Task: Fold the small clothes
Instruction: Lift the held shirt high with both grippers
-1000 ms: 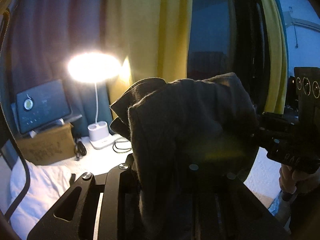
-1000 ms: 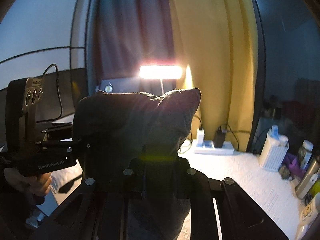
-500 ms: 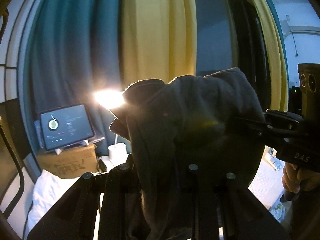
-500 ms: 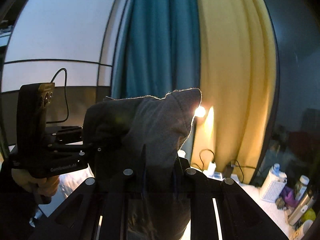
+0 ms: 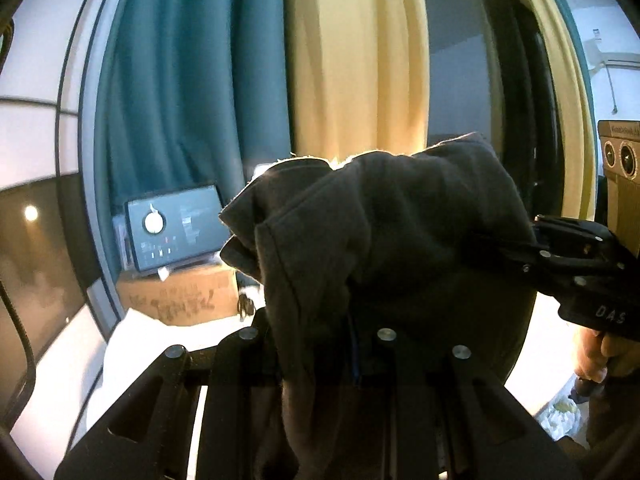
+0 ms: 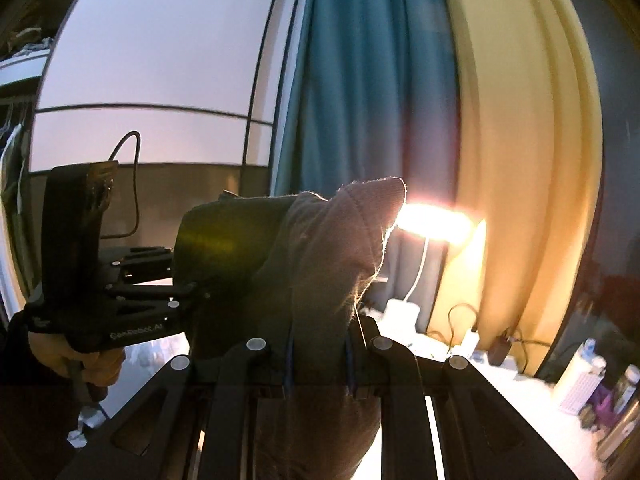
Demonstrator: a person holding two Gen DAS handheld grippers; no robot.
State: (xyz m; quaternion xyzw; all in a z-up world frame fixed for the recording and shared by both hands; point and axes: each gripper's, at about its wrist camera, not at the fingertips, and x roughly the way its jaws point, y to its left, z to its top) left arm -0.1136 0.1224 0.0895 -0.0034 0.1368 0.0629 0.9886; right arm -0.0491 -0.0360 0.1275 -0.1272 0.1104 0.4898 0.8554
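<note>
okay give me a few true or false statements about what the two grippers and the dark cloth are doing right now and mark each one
1. Both grippers pinch the dark cloth. True: left gripper, right gripper.
2. The cloth lies flat on the table. False: it is held up in the air.
3. The tablet sits on a cardboard box. True.
4. The lamp is off. False: it glows brightly.
5. The curtains are all red. False: teal curtain and yellow curtain.

wrist views, close, facing curtains (shared)
</note>
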